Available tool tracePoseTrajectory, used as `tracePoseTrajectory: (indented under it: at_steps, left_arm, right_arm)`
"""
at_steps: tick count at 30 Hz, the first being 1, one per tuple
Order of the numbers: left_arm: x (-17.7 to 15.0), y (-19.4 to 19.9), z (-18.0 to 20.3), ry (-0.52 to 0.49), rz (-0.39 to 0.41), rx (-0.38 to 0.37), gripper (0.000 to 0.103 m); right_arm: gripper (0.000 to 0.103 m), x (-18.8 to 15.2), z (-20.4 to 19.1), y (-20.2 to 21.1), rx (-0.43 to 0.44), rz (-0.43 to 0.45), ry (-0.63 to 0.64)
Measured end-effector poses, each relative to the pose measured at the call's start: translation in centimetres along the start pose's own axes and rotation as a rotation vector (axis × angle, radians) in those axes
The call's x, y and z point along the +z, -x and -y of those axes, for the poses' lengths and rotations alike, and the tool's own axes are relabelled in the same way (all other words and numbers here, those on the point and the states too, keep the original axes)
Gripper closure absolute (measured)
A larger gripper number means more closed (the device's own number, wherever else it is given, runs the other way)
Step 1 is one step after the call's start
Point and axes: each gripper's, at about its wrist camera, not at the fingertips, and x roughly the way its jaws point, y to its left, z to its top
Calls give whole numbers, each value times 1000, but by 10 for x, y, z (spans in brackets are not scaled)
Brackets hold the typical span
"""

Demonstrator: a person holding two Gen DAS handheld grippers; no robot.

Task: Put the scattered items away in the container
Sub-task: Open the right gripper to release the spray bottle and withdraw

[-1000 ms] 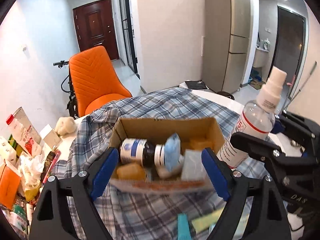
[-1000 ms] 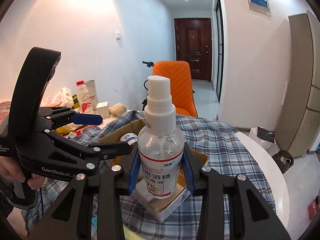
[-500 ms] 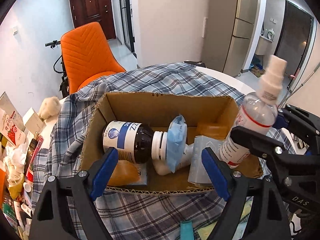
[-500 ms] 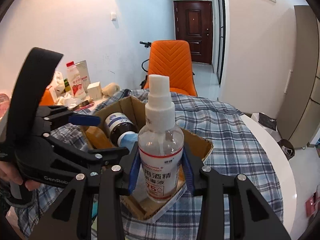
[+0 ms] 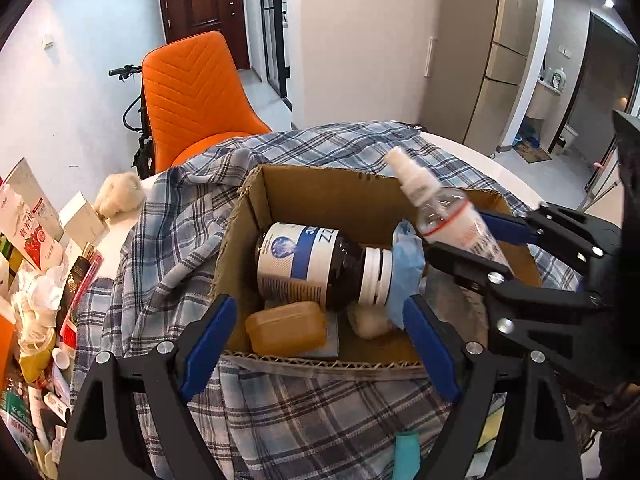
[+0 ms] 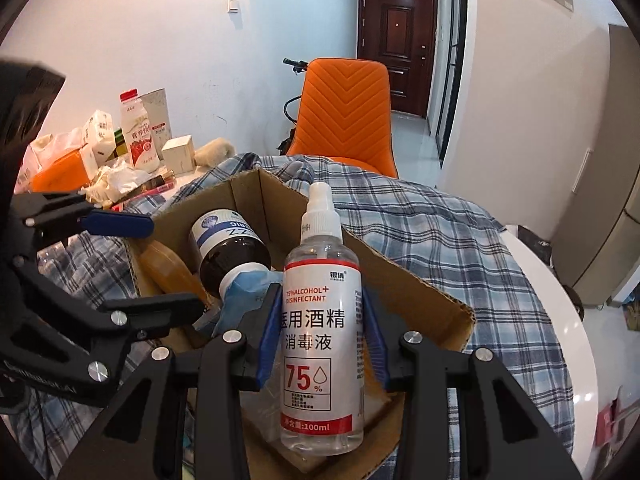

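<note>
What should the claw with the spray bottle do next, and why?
Probably lower a little more, then let go. The right gripper is shut on the spray bottle, which hangs over the open box. Below it lie a brown bottle and a blue mask, so it should aim for the free right side.

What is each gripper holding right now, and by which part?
The right gripper grips the alcohol disinfectant spray bottle by its labelled body, a pad on each side. The left gripper is open, holding nothing.
</note>
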Motion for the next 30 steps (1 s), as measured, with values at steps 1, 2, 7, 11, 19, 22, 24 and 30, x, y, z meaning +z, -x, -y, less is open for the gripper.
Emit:
tracePoseTrajectory:
  at_steps: [1, 2, 7, 11, 19, 22, 24, 30]
  left_arm:
    - [-1, 0, 0, -8, 3, 10, 16]
    - [-2, 0, -1, -14, 1, 9, 16]
    - [-3, -2, 1, -21, 4, 10, 16]
    - [-3, -3, 2, -16, 13, 15, 16]
    - [-14, 18, 1, -23, 36, 1, 16]
    - [-24, 30, 3, -37, 35, -22, 16]
    - [-33, 35, 8, -50, 26, -44, 16]
    - [-67, 34, 34, -166, -19, -42, 15]
  right_arm:
    - [65, 0, 2, 0, 18, -8, -9]
    - [65, 1, 5, 0, 36, -20, -16]
    - [62, 1, 10, 19, 24, 11, -25]
    - [59, 2, 10, 41, 46, 53, -41]
    - [37, -17, -6, 89, 101, 111, -6]
    - [18, -32, -15, 100, 131, 107, 16]
    - [11, -45, -20, 107, 145, 103, 34]
    - [10, -79, -32, 112, 174, 45, 100]
